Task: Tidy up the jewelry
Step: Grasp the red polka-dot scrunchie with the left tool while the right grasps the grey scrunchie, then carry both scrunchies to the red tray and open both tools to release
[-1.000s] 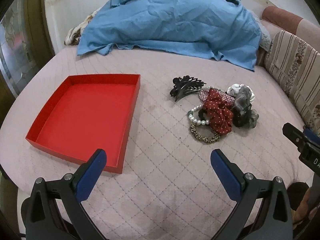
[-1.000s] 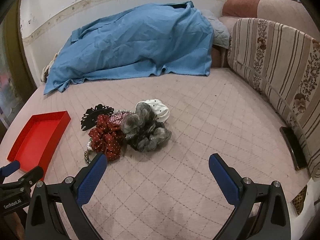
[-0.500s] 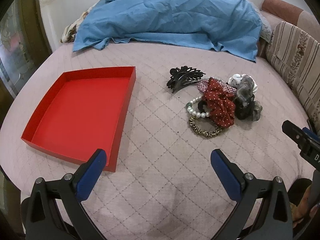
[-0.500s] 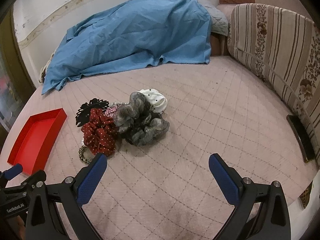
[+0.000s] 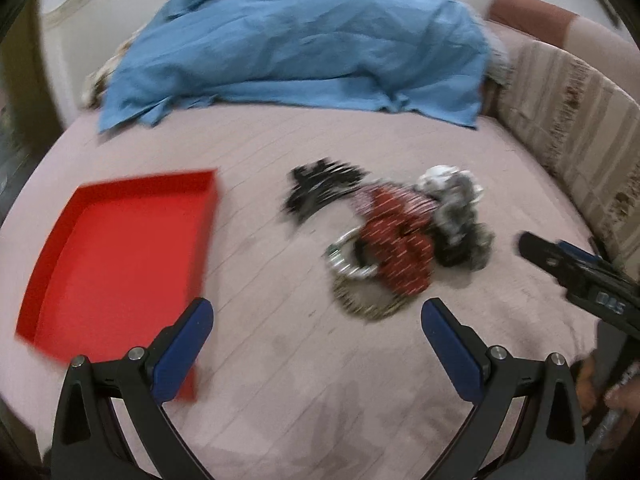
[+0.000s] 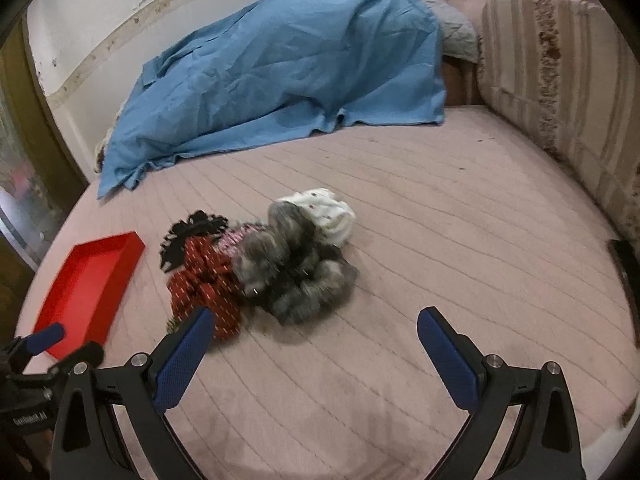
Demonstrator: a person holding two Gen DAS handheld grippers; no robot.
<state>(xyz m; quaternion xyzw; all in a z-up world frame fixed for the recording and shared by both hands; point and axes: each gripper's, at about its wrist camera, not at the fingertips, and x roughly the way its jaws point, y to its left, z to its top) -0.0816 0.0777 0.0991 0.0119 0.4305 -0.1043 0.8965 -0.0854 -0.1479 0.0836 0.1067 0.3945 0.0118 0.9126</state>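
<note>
Right now both tongs hang over the bed w/ nothing in them. Left tongs (image 5: 316, 328) are spread wide, blue pads (image 5: 184, 344) apart, empty. Right tongs (image 6: 312, 340) likewise wide open, holding nothing; they also show at the right edge of the left view.

Red tray (image 5: 116, 256) lies on the pink quilted bed (image 5: 280, 380), left of the pile, w/ nothing in it. Jewelry/hair bits sit in 1 heap approx mid-bed: black claw clip (image 5: 320, 192) at the back-left, red dotted scrunchie (image 5: 400, 248) in the middle, grey scrunchie (image 6: 296, 272) touching it on the right, white scrunchie (image 6: 332, 216) behind that. Pearl bracelet (image 5: 348, 260) and leopard-print hair tie (image 5: 368, 304) lie at the front edge, partly under the red 1. Left view is motion-blurred. Blue sheet (image 6: 280, 68) is bunched at the far end.
</note>
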